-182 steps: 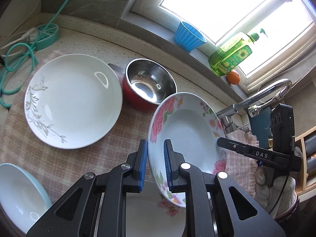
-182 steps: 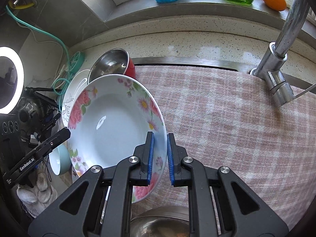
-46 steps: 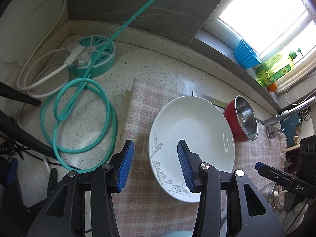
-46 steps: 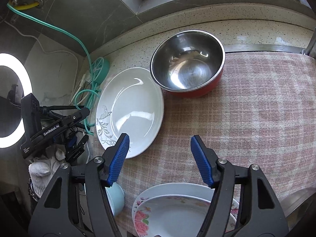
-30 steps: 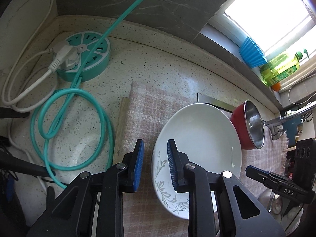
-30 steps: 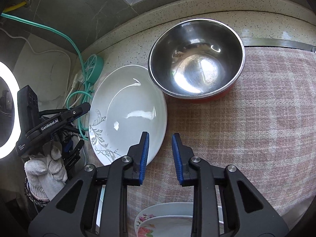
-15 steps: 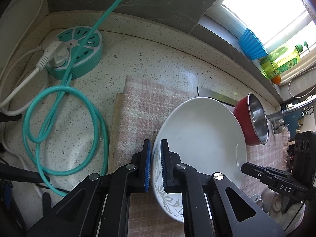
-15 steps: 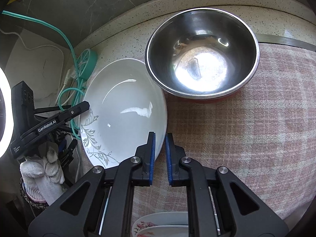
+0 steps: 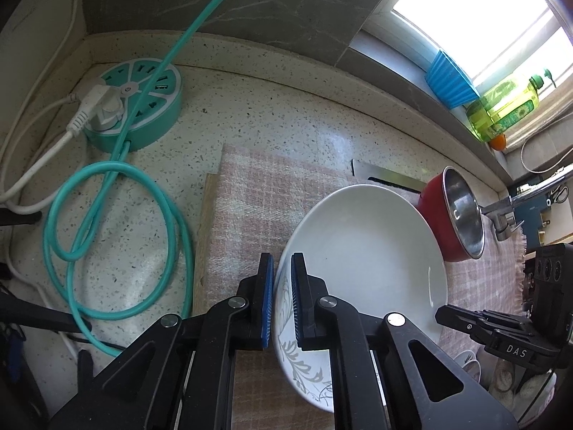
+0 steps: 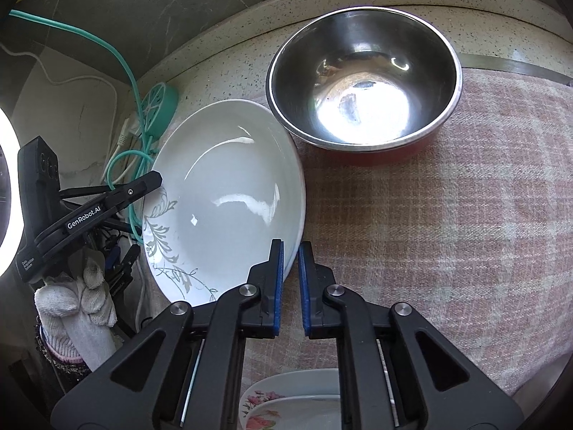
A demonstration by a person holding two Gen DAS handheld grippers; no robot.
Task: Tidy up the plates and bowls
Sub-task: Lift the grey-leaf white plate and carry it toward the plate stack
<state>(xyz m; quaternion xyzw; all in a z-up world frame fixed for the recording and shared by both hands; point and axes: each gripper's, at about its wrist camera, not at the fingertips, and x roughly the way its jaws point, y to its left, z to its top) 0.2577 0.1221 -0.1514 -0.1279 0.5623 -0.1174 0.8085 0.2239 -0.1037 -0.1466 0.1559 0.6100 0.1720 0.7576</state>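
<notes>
A white plate with a grey leaf pattern (image 9: 365, 251) (image 10: 229, 193) lies over the pink checked cloth (image 9: 258, 193) (image 10: 447, 215), tilted a little. My left gripper (image 9: 282, 295) is shut on its left rim. My right gripper (image 10: 290, 279) is shut on the opposite rim, and the left gripper's black arm (image 10: 93, 208) shows at the plate's far side. A steel bowl with a red outside (image 10: 363, 82) (image 9: 454, 218) stands just behind the plate. A flowered plate (image 10: 286, 408) peeks out at the bottom edge under my right gripper.
A teal round power strip (image 9: 136, 107) with a coiled teal cable (image 9: 107, 236) lies on the speckled counter left of the cloth. A blue cup (image 9: 447, 79), a green soap bottle (image 9: 505, 107) and a faucet (image 9: 530, 197) are by the window. A gloved hand (image 10: 78, 304) holds the left gripper.
Both grippers went from wide open to shut, one on each side of the white leaf plate's rim. The plate now sits slightly tilted between them.
</notes>
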